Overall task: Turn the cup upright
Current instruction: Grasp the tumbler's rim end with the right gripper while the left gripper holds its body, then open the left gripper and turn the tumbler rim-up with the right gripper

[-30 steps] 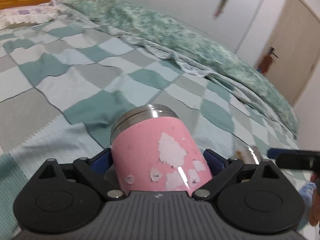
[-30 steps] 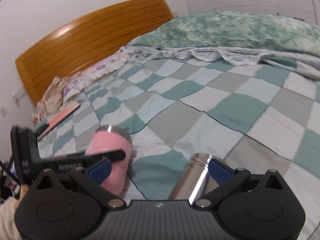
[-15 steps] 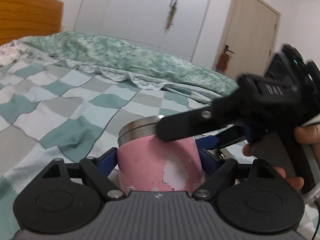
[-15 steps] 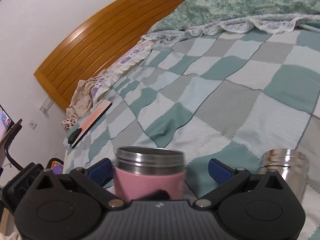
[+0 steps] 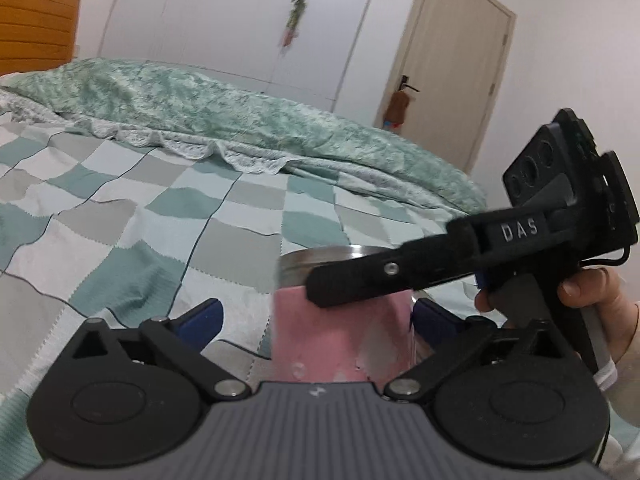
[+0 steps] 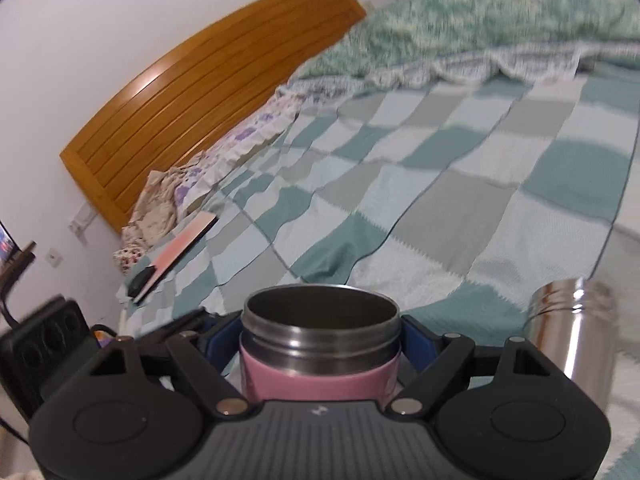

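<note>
The pink cup (image 6: 320, 364) with a steel rim stands upright, mouth up, between my right gripper's (image 6: 320, 340) blue pads, which press on its sides. In the left wrist view the same cup (image 5: 340, 340) sits between my left gripper's (image 5: 316, 316) fingers; the left pad (image 5: 200, 316) stands clear of it, so this gripper is open. The right gripper's black finger (image 5: 384, 276) crosses in front of the cup's rim there, with the person's hand (image 5: 592, 300) behind it.
A second, bare steel cup (image 6: 572, 332) stands upright on the checked bedspread (image 6: 440, 208) to the right. A pink flat item (image 6: 180, 244) lies near the pillow and wooden headboard (image 6: 200, 92). A rumpled green quilt (image 5: 200, 108) lies across the far side.
The cup went from tilted in my left gripper to upright. My right gripper closed on it and my left gripper's fingers opened away from it.
</note>
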The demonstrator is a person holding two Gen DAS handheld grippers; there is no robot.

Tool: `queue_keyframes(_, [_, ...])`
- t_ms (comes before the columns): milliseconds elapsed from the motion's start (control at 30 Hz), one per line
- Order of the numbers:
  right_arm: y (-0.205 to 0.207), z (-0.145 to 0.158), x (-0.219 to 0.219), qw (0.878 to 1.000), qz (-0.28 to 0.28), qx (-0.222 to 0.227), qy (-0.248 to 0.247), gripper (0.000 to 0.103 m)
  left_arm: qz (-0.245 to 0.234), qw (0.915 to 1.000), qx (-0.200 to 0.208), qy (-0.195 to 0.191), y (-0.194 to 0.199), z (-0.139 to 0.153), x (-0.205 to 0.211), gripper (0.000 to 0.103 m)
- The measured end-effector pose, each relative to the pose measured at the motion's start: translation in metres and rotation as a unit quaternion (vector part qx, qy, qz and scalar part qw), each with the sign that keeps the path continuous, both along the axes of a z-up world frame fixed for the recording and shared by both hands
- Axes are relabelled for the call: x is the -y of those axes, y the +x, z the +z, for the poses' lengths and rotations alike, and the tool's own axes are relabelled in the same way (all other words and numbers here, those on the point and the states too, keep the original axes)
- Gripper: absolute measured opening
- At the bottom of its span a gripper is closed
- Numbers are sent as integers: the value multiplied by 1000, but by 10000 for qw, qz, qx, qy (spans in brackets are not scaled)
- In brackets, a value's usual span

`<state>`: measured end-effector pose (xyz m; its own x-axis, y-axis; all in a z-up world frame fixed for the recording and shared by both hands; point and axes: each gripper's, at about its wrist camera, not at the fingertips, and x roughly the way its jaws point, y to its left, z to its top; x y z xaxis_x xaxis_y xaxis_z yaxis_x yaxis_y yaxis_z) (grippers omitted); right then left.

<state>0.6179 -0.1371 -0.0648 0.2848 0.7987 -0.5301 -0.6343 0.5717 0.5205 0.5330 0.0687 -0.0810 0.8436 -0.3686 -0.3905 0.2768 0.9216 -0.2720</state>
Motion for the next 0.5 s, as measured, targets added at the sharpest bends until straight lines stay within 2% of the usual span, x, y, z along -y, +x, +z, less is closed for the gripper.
queue_keyframes(133, [-29,12,3,9958,-436,731,-342,83,-148,9995,107,266,-8,3,6,101])
queue_keyframes(200, [-51,16,6,9910,-694,1043,-470,83,-363,9983,342,300,-17,7,8,95])
queue_keyframes(267, [-69,21,11,9871,-927,1211,-489,83,-632,9969,448,126,-27,11,9,83])
queue_keyframes(333, [-88,27,16,9821,-1111,1400,-597,83,-795,9948,608,196,-40,17,14,77])
queue_keyframes(400, [-103,35,20,9791,-1206,1497,-670,83,-841,9941,649,200,-51,22,20,78])
queue_keyframes(500, [-125,46,27,9767,-1244,1578,-760,83,-766,9958,500,-52,-69,26,19,85])
